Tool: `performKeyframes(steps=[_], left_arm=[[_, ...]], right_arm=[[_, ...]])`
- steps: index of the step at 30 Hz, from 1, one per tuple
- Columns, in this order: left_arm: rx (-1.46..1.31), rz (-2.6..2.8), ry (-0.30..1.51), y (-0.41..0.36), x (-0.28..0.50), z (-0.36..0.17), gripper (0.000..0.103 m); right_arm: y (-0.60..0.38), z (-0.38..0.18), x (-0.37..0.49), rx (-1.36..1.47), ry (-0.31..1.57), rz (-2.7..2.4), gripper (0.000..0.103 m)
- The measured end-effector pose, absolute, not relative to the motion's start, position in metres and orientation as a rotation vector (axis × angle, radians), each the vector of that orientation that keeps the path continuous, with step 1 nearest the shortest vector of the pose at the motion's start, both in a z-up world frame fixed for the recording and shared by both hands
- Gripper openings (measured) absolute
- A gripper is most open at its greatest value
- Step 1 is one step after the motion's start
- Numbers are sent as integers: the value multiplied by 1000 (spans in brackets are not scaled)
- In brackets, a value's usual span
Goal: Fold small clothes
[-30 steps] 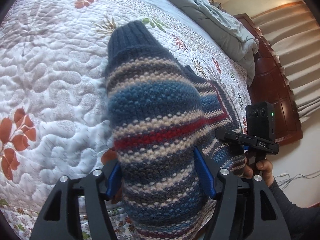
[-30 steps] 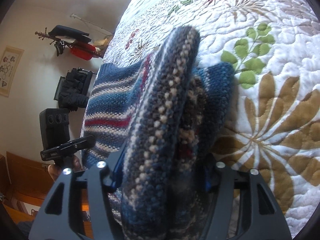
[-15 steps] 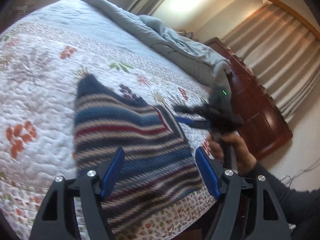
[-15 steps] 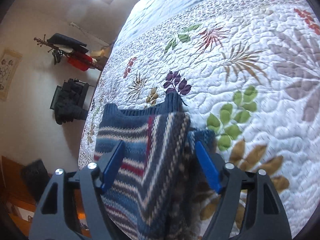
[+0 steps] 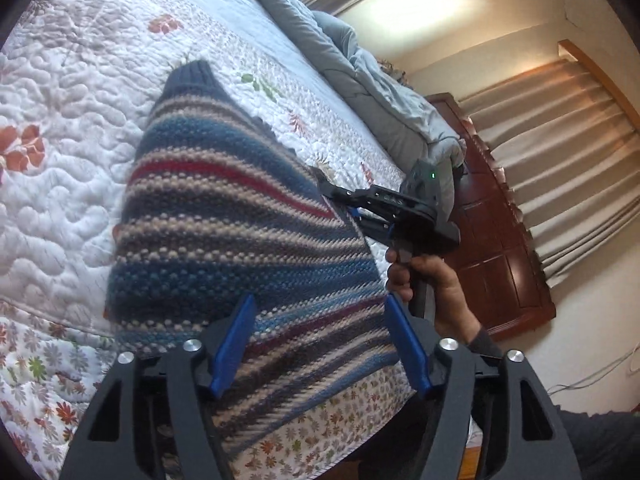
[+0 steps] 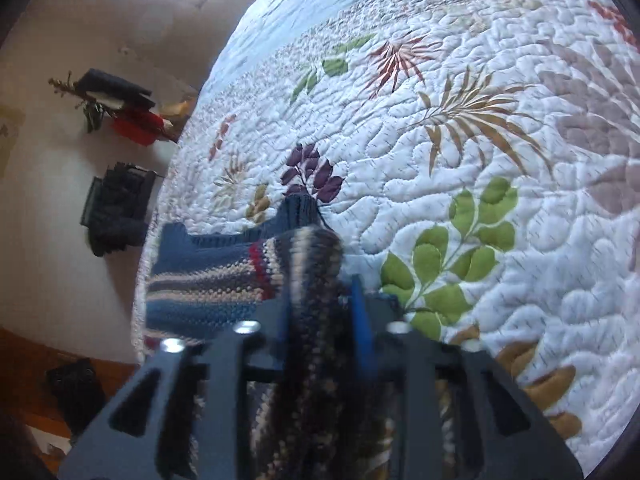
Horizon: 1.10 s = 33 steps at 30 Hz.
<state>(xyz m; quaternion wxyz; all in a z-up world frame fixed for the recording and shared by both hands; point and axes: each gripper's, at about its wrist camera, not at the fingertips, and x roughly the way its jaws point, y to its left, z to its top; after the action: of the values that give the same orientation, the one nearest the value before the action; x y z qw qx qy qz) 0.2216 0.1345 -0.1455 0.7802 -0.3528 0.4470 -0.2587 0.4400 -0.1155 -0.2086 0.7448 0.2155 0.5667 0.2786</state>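
Right hand-held gripper (image 6: 324, 312) just narrowed, pinching striped sweater (image 5: 240, 240), left hand-held gripper (image 5: 320, 344) spread above it

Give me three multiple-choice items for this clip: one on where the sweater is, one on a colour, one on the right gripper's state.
1. Where does the striped sweater lie?
A. on the quilt at the edge of the bed
B. on the floor
C. on the wooden cabinet

2. What colour is the sweater's thin bright stripe?
A. yellow
B. red
C. green

3. How does the right gripper stand?
A. wide open above the bare quilt
B. out of view
C. closed on a fold of the sweater

Answers: 1 A, it rests on the quilt by the bed's edge; 2 B, a red band crosses the blue and cream knit; 3 C, its jaws have just been closing, with bunched knit between the blue pads.
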Motion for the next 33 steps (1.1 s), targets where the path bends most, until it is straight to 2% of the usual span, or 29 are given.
performKeyframes(steps=[1,6,9,10,11,12,13,17,21,23,27,31,33], left_arm=[[-765,-556,949,137,219,-140,76],[-768,-541,883,148,199,-122,79],[-765,-534,896,146,197,-124,79],[-768,-531,909,146,197,-127,79],[-768,-530,921,145,198,-131,79],[-761,-516,939,143,200,-136,79],[-763,-498,955,143,201,-142,79],[-848,-479,1012,147,207,-168,79],[-883,-492,981,151,197,-158,80],[-881,-514,945,152,188,-149,85],[-884,-486,947,156,178,-155,88],[-874,-444,1000,154,182,-176,88],[-867,-437,1020,152,185,-176,87]], right_arm=[[-122,-199,433,484,1215,620,53],[-148,-169,377,523,1220,676,53],[-145,-171,347,496,1254,691,54],[-143,-175,342,493,1264,686,52],[-140,-183,341,483,1279,672,38],[-137,-192,340,481,1300,671,30],[-136,-198,340,472,1306,658,28],[-143,-212,339,488,1295,599,29],[-149,-164,307,431,1163,637,32],[-147,-138,278,402,1103,708,35],[-127,-157,243,337,1164,743,36],[-127,-206,241,284,1244,638,15],[-125,-203,246,279,1252,657,17]])
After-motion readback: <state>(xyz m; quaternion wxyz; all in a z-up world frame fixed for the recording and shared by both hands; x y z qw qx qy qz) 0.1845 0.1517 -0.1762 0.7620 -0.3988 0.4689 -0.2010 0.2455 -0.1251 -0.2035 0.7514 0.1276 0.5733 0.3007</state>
